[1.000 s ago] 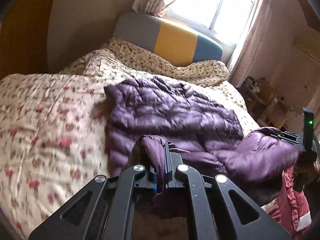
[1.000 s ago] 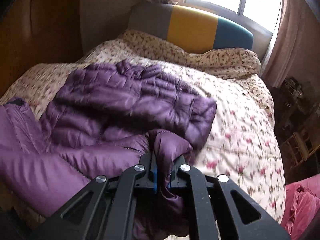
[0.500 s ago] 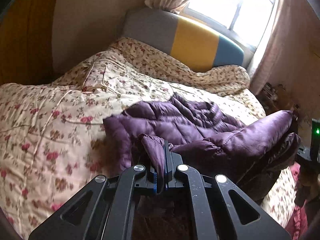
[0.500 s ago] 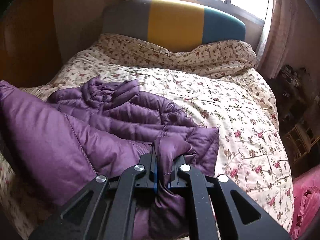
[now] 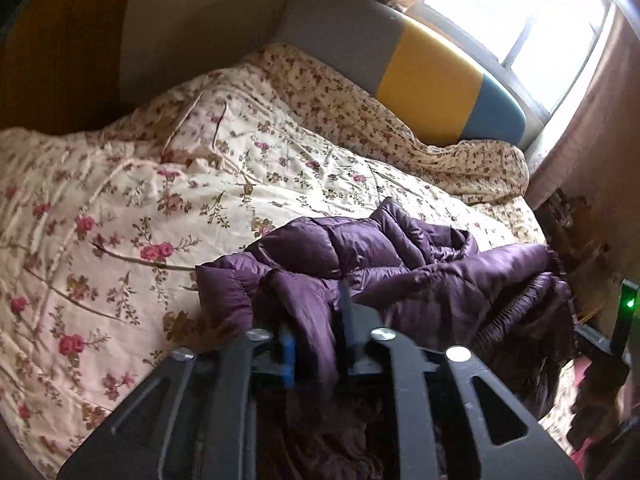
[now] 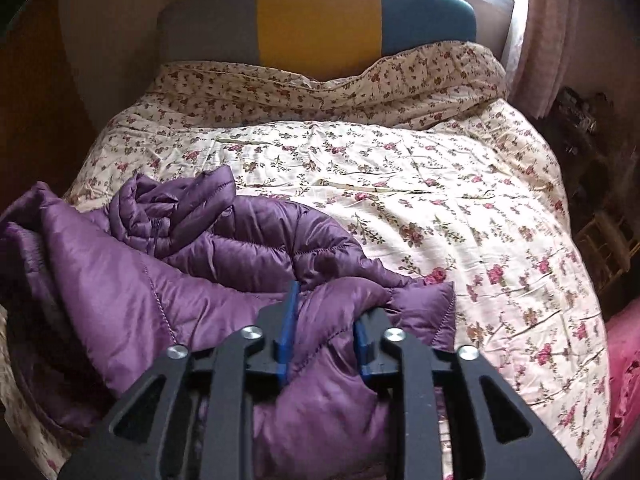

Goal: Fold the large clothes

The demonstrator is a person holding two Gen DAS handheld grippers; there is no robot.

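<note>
We see a bed (image 6: 460,208) with a cream quilt (image 5: 132,216) full of small red flowers. At its far end stands a headboard (image 6: 316,16) in grey, yellow and blue. A window (image 5: 516,12) shines bright behind it, and a curtain (image 6: 548,28) hangs at the side. At the right edge of the right view there is some pink cloth (image 6: 624,364). A dark shelf (image 6: 600,240) with small things stands past the bed, too dim for us to tell more. Nothing lies over the coat.

The coat (image 6: 256,248) is purple, puffy and shiny, with stitched lines across it. It lies in a bunched heap on the near part of the bed, on the left side in the right view. One smooth part is folded over the puffy part.

Our left tool (image 5: 316,340) has just been opening. Its jaws stand a little apart, with a fold of the coat between them. This part is blurred, so we cannot tell if the pads still press on it.

Our right tool (image 6: 326,340) has just been opening too. Its blue pads (image 6: 289,328) stand apart with a fat bit of coat between them, and the cloth fills the gap from pad to pad.
</note>
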